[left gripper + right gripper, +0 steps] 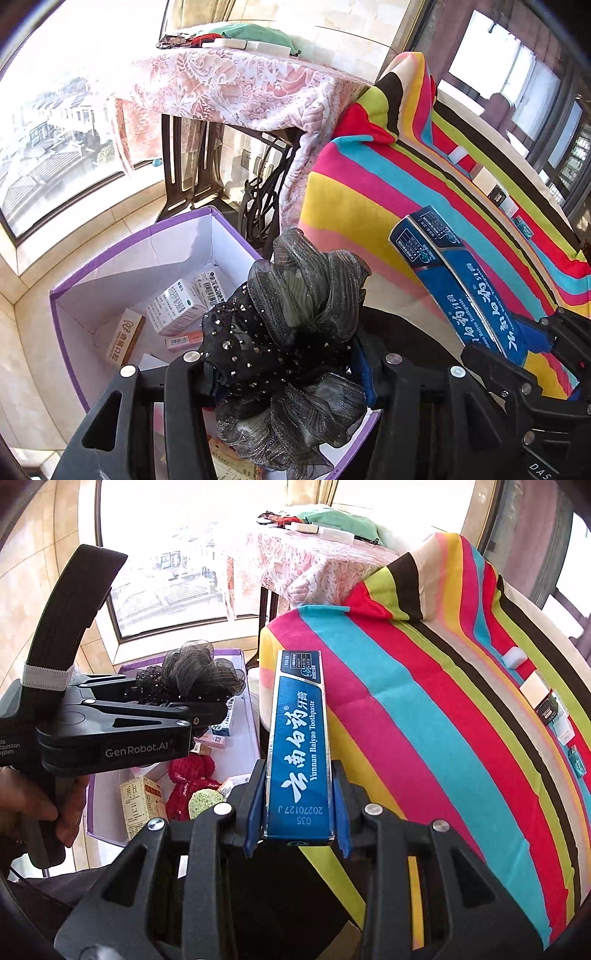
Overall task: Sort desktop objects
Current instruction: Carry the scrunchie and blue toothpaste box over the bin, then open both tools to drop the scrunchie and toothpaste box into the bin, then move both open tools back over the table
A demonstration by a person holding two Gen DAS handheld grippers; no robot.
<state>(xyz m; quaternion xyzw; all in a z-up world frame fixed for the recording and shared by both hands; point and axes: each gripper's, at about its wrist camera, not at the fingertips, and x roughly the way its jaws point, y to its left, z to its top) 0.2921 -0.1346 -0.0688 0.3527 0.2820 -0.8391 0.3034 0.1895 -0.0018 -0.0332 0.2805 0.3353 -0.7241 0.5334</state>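
Sunlit windows close off the far side, and a striped cloth (424,716) covers the counter, its left edge dropping straight down beside an open purple-rimmed box (122,254) on the tiled floor. The left claw (284,354) is clamped on a black ruffled hair tie (295,314) and hangs over the box, inside its rim. Small cartons (177,306) lie on the box bottom, with bare white floor of the box around them. The right claw (297,805) is clamped on a blue toothpaste box (299,738), held lengthwise just past the counter's left edge, near the box's right wall. A few small items (546,701) sit along the counter's far right side, well apart from both claws. Behind the box, a table under a lace cloth (236,88) stands near the window, with a narrow strip of floor between.
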